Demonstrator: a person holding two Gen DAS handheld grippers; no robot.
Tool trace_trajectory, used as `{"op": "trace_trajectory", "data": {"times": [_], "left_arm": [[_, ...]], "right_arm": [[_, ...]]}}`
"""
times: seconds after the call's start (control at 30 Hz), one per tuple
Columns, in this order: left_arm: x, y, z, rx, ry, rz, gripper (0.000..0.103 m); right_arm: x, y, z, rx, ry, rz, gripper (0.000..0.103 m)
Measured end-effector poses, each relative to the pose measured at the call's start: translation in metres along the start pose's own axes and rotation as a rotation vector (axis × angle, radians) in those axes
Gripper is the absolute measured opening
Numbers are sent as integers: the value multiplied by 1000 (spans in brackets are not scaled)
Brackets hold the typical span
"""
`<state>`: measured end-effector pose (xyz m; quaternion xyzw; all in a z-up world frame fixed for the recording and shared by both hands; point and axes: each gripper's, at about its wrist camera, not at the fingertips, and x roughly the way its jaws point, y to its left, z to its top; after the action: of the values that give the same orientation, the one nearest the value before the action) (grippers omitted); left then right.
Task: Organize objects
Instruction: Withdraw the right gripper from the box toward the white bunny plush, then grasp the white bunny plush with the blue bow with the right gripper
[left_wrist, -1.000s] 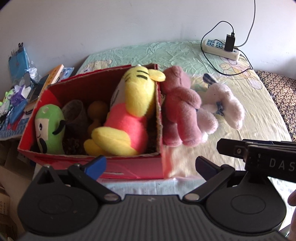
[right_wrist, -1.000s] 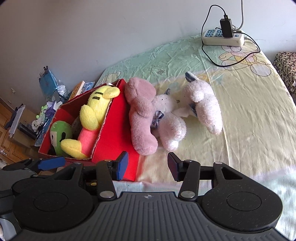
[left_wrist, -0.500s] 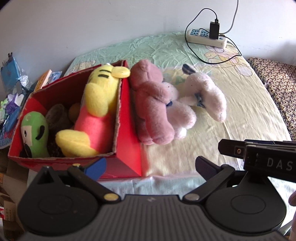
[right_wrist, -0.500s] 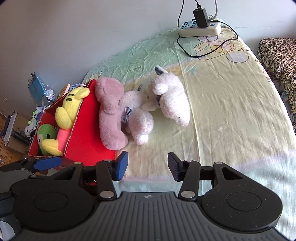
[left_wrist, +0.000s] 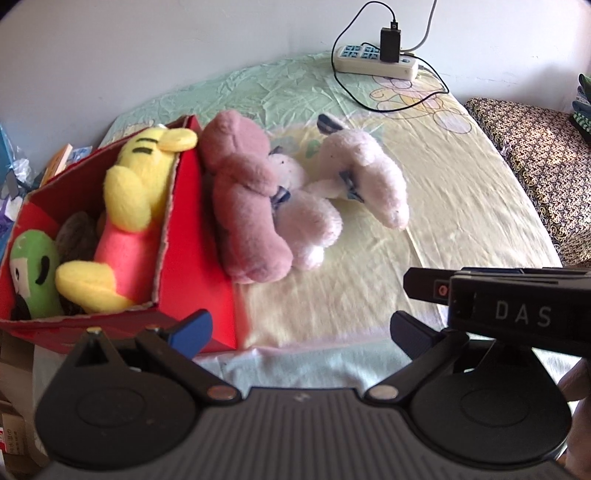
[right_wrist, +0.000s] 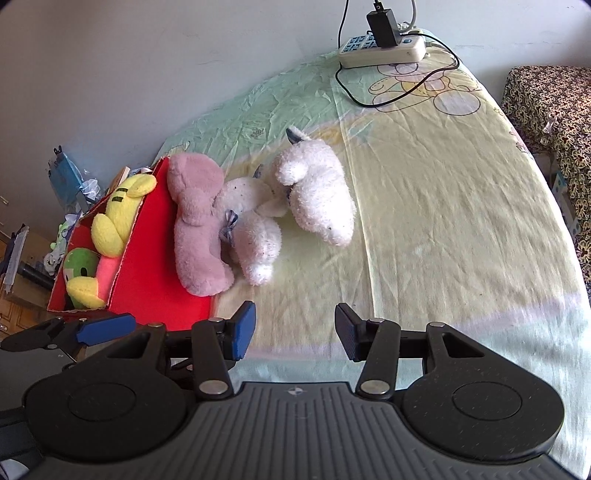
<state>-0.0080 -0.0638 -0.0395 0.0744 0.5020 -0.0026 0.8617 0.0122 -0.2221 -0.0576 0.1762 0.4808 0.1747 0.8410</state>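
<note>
A red cardboard box (left_wrist: 195, 258) (right_wrist: 147, 269) stands at the bed's left edge, holding a yellow plush (left_wrist: 136, 206) (right_wrist: 114, 218), a green plush (left_wrist: 33, 273) (right_wrist: 79, 267) and a dark toy. A dusty-pink plush (left_wrist: 243, 206) (right_wrist: 195, 221) leans against the box's outer wall. Two white plush toys (left_wrist: 365, 181) (right_wrist: 317, 192) lie beside it on the sheet. My left gripper (left_wrist: 301, 328) is open and empty near the bed's front edge. My right gripper (right_wrist: 295, 332) is open and empty, short of the toys; its side shows in the left wrist view (left_wrist: 498, 306).
A white power strip (left_wrist: 376, 62) (right_wrist: 384, 51) with a plugged charger and cable lies at the bed's far end. A patterned cushion (left_wrist: 535, 166) (right_wrist: 554, 110) is at the right. Cluttered items (right_wrist: 66, 184) sit left of the box. The yellow sheet (right_wrist: 443, 206) stretches right of the toys.
Both grippers have swung to the right, so the box and toys have shifted left in view. Both stay open and empty. The toys have not moved.
</note>
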Motion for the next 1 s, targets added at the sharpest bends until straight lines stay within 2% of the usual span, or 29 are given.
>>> {"op": "trace_trajectory", "data": {"times": [0.23,0.43,0.63,0.77,0.87,1.0], "left_arm": [[16,-10,0,-4,16,-73,102],[34,-12,0,-8,13,-182,102],[46,-14,8,17,-12,-291,102],[56,-14,13,25,-14,-359,102],[65,-13,12,42,1,-354,102],[70,-9,13,44,11,-358,101]], "right_arm": [[2,-19,1,33,1,-18,51],[11,-32,3,69,13,-23,51],[13,-38,25,79,-35,-24,51],[21,-27,45,-11,-63,-16,58],[33,-14,58,-103,-69,-28,60],[56,-5,71,-159,-61,-42,60]]}}
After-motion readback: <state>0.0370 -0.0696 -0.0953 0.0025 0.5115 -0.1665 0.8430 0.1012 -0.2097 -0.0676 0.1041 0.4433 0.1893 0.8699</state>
